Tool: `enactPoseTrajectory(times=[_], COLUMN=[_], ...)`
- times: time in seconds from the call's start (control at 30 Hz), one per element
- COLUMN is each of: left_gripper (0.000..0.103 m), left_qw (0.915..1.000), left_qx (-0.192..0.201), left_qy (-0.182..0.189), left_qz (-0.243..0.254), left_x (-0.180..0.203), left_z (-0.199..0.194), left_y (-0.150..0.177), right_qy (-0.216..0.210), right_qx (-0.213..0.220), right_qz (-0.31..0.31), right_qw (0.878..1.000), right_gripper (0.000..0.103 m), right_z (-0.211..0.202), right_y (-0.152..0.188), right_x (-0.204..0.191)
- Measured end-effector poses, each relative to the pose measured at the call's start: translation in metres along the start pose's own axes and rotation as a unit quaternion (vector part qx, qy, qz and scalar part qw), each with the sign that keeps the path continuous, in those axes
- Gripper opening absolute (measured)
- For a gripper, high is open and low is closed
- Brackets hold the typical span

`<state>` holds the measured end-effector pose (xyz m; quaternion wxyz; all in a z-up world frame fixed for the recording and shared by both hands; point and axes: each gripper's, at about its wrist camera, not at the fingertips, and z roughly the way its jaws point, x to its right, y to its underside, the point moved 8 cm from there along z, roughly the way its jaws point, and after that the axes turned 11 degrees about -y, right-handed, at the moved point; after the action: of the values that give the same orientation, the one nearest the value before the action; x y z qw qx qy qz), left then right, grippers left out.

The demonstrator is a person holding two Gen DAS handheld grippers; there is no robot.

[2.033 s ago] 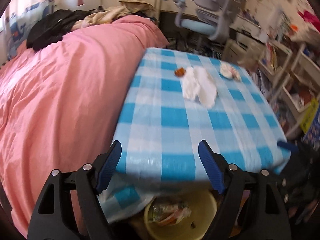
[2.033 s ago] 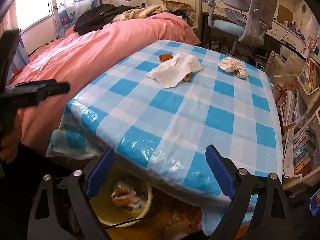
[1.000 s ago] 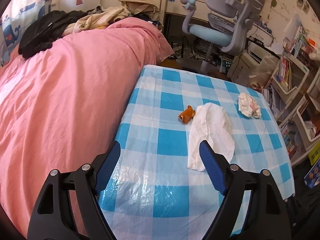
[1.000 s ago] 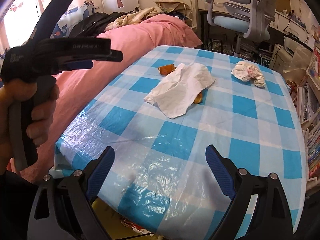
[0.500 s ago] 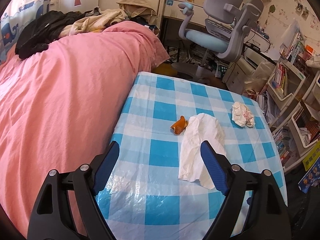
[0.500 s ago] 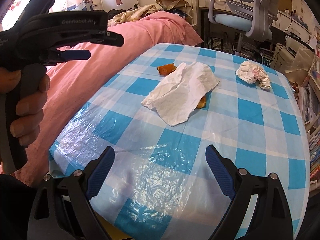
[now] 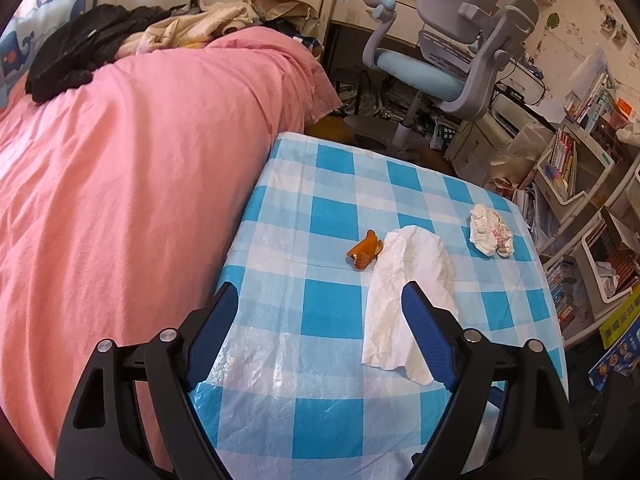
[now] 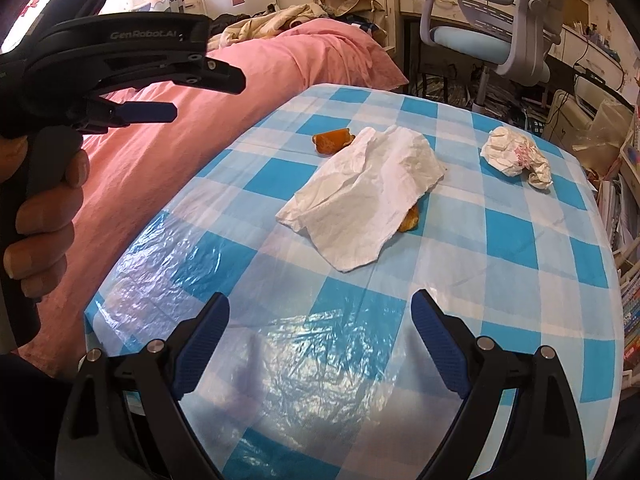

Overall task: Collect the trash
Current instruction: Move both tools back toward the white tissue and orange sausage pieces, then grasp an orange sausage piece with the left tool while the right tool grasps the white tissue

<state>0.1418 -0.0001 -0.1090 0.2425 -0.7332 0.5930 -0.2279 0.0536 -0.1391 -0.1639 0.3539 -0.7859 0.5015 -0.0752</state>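
Note:
On the blue-checked tablecloth (image 7: pixel 320 412) lies a flat white napkin (image 7: pixel 408 276), with an orange peel piece (image 7: pixel 363 255) at its far left corner. A crumpled white wrapper (image 7: pixel 490 235) sits further right. My left gripper (image 7: pixel 319 292) hovers open and empty over the near left part of the table, its right finger in front of the napkin. The right wrist view shows the napkin (image 8: pixel 364 196), the peel (image 8: pixel 332 140), a second orange bit (image 8: pixel 410 220) poking out from under the napkin, and the wrapper (image 8: pixel 516 156). My right gripper (image 8: pixel 320 300) is open and empty, short of the napkin.
A bed with a pink cover (image 7: pixel 120 200) runs along the table's left side. A grey-blue office chair (image 7: pixel 452 64) stands beyond the far edge. Shelves of books (image 7: pixel 568 160) crowd the right. A hand (image 8: pixel 40 208) holds the left gripper (image 8: pixel 206 96) at the left.
Both cameras have come forward over the table, so the trash looks nearer. The yellow bin under the near edge has dropped out of view. The left gripper entered the right wrist view.

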Motion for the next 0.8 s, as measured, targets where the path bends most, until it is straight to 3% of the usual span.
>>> enactPoseTrajectory(times=[0.37,0.6,0.73,0.8], left_gripper=[0.08,0.08,0.08,0.08], left_qw=[0.9979,0.9988,0.9991,0.9992], left_qx=[-0.04,-0.037,-0.037,-0.038], left_qy=[-0.006,-0.002,-0.003,-0.004], left_qz=[-0.051,-0.033,-0.019,-0.008], left_x=[-0.04,-0.031,-0.023,-0.018], left_z=[0.038,0.041,0.044,0.047], left_y=[-0.008,-0.013,-0.014,-0.015], right_qy=[0.002,-0.008,0.015,0.02], right_qx=[0.003,0.004,-0.019,-0.03], right_qz=[0.018,0.004,0.003,0.013], right_qw=[1.0,1.0,1.0,0.999], right_gripper=[0.088,0.088,0.088,0.075], right_z=[0.019,0.047,0.071,0.081], right_y=[-0.018,-0.048,-0.063,-0.063], right_x=[0.014,0.013,0.024,0.034])
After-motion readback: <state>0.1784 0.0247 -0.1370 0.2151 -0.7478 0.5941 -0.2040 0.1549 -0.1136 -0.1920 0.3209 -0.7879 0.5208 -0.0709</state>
